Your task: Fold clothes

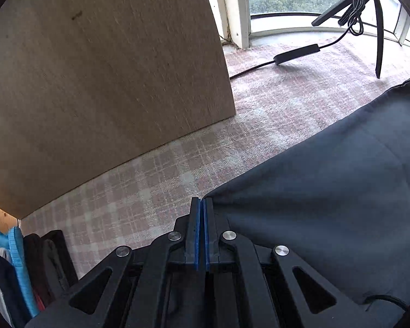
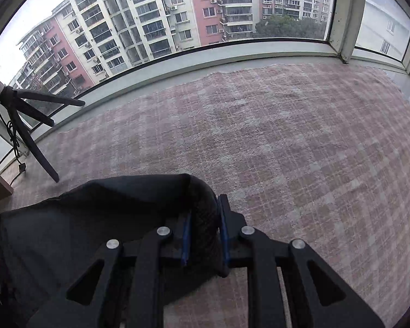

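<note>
A dark grey garment (image 1: 328, 191) hangs stretched over the pink plaid carpet (image 1: 155, 180). My left gripper (image 1: 202, 201) is shut, blue pads pressed together, and the garment's corner runs taut into its tip. In the right wrist view the same dark garment (image 2: 95, 218) trails off to the left. A bunched fold of it sits between the blue pads (image 2: 223, 229) of my right gripper (image 2: 205, 205), which is shut on that fold. Both grippers point steeply down at the carpet.
A tall wooden panel (image 1: 95, 82) stands at the left. A black cable with an adapter box (image 1: 295, 54) lies near the window, beside tripod legs (image 2: 32, 136). Folded clothes (image 1: 19, 268) are stacked at the lower left. Carpet (image 2: 287, 136) spreads to the window sill.
</note>
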`<state>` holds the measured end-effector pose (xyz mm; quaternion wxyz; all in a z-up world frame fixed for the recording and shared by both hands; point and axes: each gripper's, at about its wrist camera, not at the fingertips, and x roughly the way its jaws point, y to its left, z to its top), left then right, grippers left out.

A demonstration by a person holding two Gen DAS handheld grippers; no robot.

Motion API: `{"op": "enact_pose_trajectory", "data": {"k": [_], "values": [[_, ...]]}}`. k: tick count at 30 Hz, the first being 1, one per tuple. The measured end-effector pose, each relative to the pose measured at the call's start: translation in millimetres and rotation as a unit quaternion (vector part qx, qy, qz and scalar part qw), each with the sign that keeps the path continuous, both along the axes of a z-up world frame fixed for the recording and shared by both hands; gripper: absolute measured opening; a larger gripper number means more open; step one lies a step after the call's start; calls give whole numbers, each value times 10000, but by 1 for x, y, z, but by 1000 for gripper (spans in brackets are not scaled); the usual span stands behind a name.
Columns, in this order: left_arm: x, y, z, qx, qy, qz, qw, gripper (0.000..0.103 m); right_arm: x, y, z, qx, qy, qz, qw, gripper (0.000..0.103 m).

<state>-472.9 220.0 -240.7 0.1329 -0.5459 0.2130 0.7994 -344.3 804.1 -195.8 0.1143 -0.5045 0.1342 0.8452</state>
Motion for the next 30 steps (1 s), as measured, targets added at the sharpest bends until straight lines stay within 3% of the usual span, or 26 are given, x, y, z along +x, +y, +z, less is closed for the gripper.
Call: {"op": "enact_pose_trajectory", "data": {"k": [2, 3, 5, 10, 14, 17, 19, 23, 26, 30], "values": [[-4, 0, -4, -81, -48, 4, 10000, 7, -18, 5, -14, 72, -257, 61, 9996, 24], [-5, 0, -4, -125, -53, -1, 9999, 8, -25, 9, -17, 106, -356, 54, 9993, 40], [-8, 1, -4, -213, -63, -10, 9998, 19, -36, 18, -20, 171, -512, -12, 9985, 52], [2, -4, 13, -225, 30, -37, 9997, 23, -27, 43, -2, 103, -409, -420, 9982, 52], [26, -20, 44, -227, 229, 55, 9995, 23, -9, 29, -4, 174, -599, -30, 9980, 55], [59, -42, 80, -231, 495, 237, 9982, 24, 0, 17, -17, 672, -921, 182, 9933, 55], [76, -71, 108, -172, 646, 461, 9967, 25, 6, 17, -19, 757, -878, 151, 9931, 55], [137, -128, 145, -168, 758, 904, 9929, 29, 31, 33, -2, 109, -368, -129, 9992, 55], [194, -160, 151, -86, 679, 1200, 9904, 30, 52, 28, 23, -154, -26, -84, 9998, 55], [246, -176, 114, 293, 366, 1352, 9897, 31, 72, -9, 50, -367, 130, 222, 9990, 55]]}}
